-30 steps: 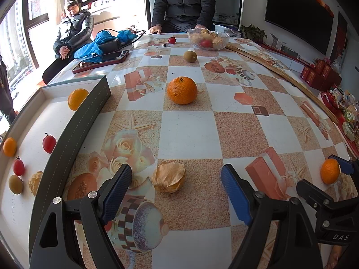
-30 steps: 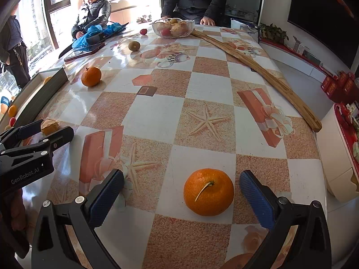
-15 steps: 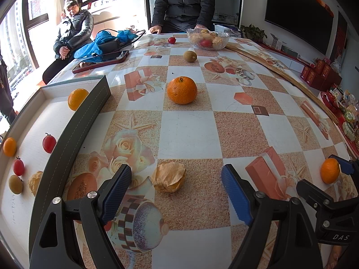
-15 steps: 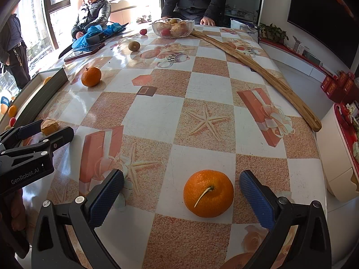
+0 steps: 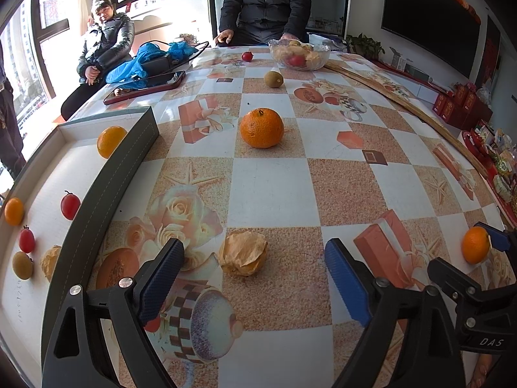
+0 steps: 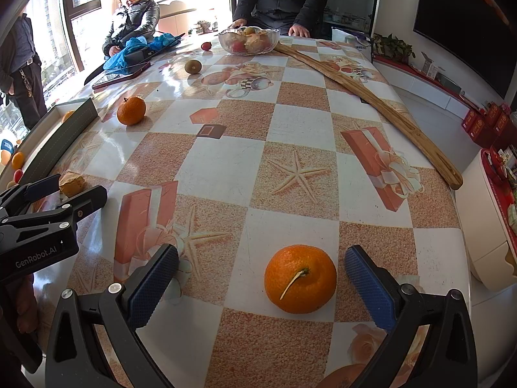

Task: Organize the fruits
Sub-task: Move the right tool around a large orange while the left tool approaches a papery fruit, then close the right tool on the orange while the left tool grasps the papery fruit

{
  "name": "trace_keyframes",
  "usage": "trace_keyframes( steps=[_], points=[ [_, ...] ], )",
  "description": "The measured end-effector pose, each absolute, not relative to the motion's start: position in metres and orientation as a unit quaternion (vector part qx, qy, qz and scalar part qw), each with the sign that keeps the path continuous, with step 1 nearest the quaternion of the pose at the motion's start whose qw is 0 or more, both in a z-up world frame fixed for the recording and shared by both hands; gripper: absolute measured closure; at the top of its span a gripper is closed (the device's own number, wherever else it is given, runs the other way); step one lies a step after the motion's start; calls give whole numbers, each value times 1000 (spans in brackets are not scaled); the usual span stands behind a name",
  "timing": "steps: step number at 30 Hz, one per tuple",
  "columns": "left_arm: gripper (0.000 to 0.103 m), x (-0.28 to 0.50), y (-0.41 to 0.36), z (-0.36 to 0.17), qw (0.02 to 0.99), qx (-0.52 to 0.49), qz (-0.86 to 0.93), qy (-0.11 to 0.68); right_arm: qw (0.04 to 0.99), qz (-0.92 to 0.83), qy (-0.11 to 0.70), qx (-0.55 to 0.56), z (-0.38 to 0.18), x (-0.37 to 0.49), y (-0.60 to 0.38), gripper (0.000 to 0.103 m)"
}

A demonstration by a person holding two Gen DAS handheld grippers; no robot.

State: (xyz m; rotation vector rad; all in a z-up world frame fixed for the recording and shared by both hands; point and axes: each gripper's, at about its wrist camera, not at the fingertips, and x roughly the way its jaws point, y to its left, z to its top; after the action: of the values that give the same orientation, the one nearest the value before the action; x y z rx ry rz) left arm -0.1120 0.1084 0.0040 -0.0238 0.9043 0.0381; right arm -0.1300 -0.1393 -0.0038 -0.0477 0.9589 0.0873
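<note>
- The tray (image 5: 106,174) along the bench's (image 5: 271,187) left edge is the landmark, and by my reading the sorting target: inside its grey wall already lie an orange (image 5: 110,141), a small orange fruit (image 5: 14,210), two red tomatoes (image 5: 70,206), a brownish-green fruit (image 5: 22,265) and a papery husk (image 5: 49,260).
- The left gripper (image 5: 252,274) hangs just off the tray's near right side. Its fingers have just been opening and now stand wide apart, with a husk fruit (image 5: 244,252) lying on the bench between them, untouched. That spread probably gives room to close on the fragile husk without crushing it.
- The right gripper (image 6: 261,278) is well away from the tray, toward the bench's right. Its fingers are likewise apart, straddling a stemmed orange (image 6: 300,278) that sits nearer the right finger; neither pad presses it.
- Both grippers tilt downward over their fruit, a posture that suits a grasp from above.
- Still loose, beyond the tray's far end: a mandarin (image 5: 261,127), a kiwi (image 5: 273,79) and a red fruit (image 5: 247,56), with a glass bowl (image 5: 299,53) of fruit at the far edge.
- A wooden strip (image 6: 371,97) lies on the side of the bench opposite the tray, clear of both reaches.
</note>
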Motion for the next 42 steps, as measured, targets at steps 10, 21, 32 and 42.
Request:
trace_keyframes(
  steps=[10, 21, 32, 42],
  points=[
    [0, -111, 105, 0, 894, -7, 15, 447, 886, 42, 461, -23, -4, -130, -139, 0],
    [0, -111, 105, 0, 894, -7, 14, 447, 886, 42, 461, -23, -4, -130, -139, 0],
    [0, -111, 106, 0, 894, -7, 15, 447, 886, 41, 461, -23, -4, -131, -139, 0],
    [0, -111, 105, 0, 894, -8, 15, 447, 886, 41, 461, -23, -4, -131, -139, 0]
  ],
)
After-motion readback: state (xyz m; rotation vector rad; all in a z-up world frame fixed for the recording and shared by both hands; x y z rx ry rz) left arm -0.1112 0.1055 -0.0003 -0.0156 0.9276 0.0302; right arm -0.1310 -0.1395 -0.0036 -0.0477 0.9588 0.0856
